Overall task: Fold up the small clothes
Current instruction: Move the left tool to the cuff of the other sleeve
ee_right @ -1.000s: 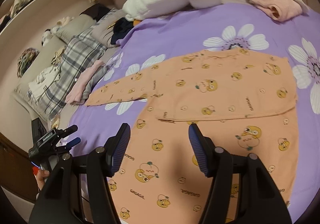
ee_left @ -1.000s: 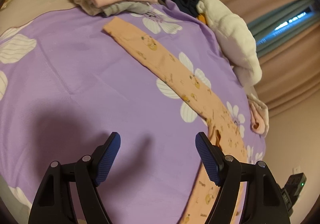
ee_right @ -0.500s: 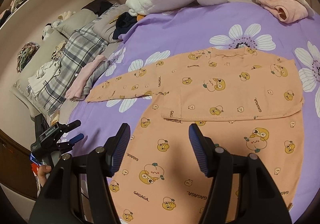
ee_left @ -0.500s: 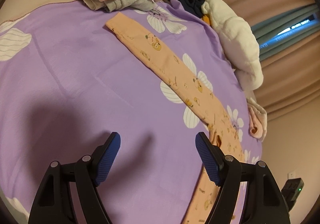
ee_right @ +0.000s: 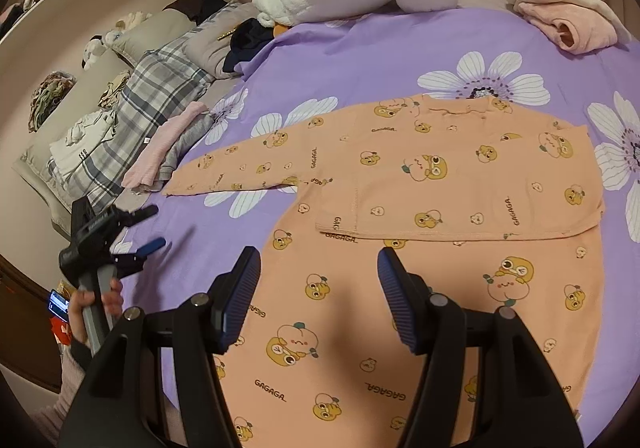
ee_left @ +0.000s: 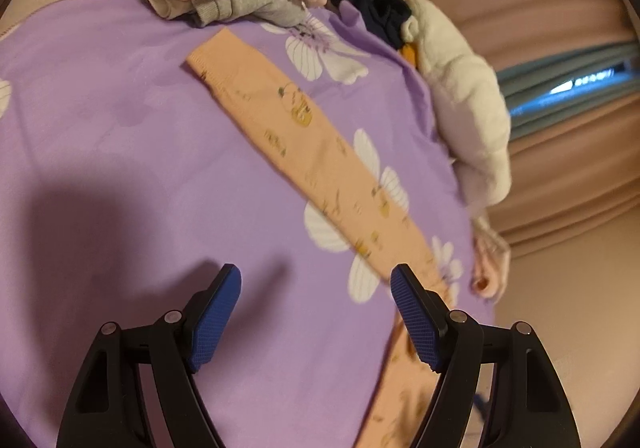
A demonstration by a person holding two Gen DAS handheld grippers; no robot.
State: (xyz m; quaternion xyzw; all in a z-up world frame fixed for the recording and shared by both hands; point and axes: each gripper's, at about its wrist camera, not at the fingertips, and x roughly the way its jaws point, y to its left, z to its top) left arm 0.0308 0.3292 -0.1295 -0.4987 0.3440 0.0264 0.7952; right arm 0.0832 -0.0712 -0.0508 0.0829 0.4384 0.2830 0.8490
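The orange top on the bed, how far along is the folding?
Done: one sleeve of the orange top is already folded across the chest. In hand: nothing is gripped. The left tongs stand open over the purple sheet, short of the outstretched sleeve; the right tongs hover open above the lower body. Left: fold that sleeve in, then fold the body up.

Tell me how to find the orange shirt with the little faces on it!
Look at the big purple bedsheet with white daisies. Flat in the middle lies the orange shirt, one long sleeve stretched toward the pillows. Unlike the plain pink and white clothes bunched at the edges, it has cartoon fruit faces and the word GAGAGA.
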